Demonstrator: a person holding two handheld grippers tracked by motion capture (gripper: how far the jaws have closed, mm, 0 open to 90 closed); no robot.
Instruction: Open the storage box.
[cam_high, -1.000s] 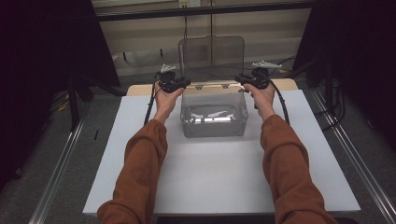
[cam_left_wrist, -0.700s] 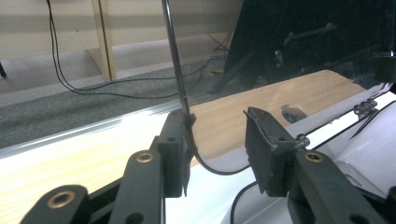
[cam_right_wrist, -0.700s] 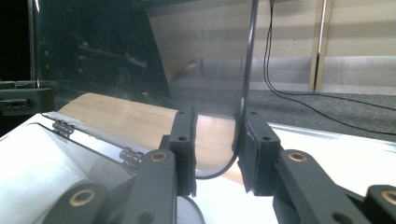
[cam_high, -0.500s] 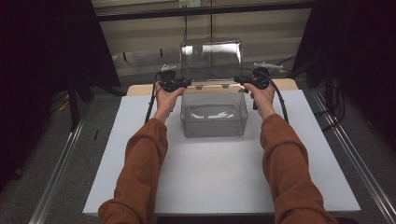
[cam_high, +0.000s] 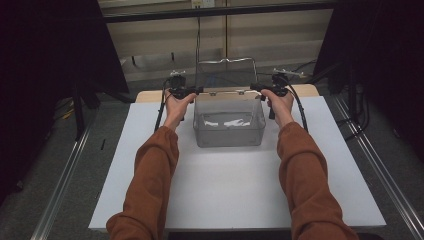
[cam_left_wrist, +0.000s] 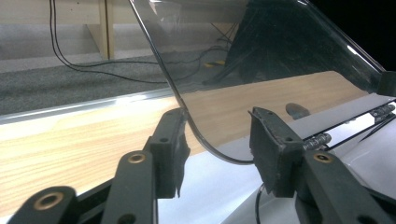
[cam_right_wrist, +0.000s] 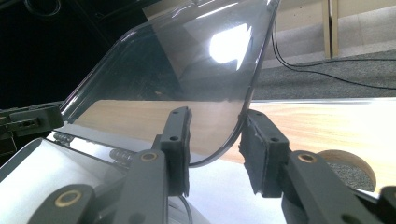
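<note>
Left tongs: jaws part open and just been opening; the clear lid's lower corner sits between them, brushing one pad, not pinched.
Right tongs: the same on the other side, jaws lately widening, lid edge in the gap, close against one pad, no squeeze on it.
Hands: left hand and right hand flank the far end of the box, level with its hinge line.
Task's thing: clear plastic box stands at the middle of the worktop toward its far side; its hinged lid stands open, leaning away from the person, with pale contents on the box floor.
Risk: my guess is that the released lid may swing back shut or fall further open, should it stand short of balance; withdrawing the tongs carelessly could snag an edge and drag the light box.
Surface: white worktop laid on a wooden table, bare apart from the box.
Room: grey carpet, cables trailing, dark curtains left and right, pale panels at the far wall.
</note>
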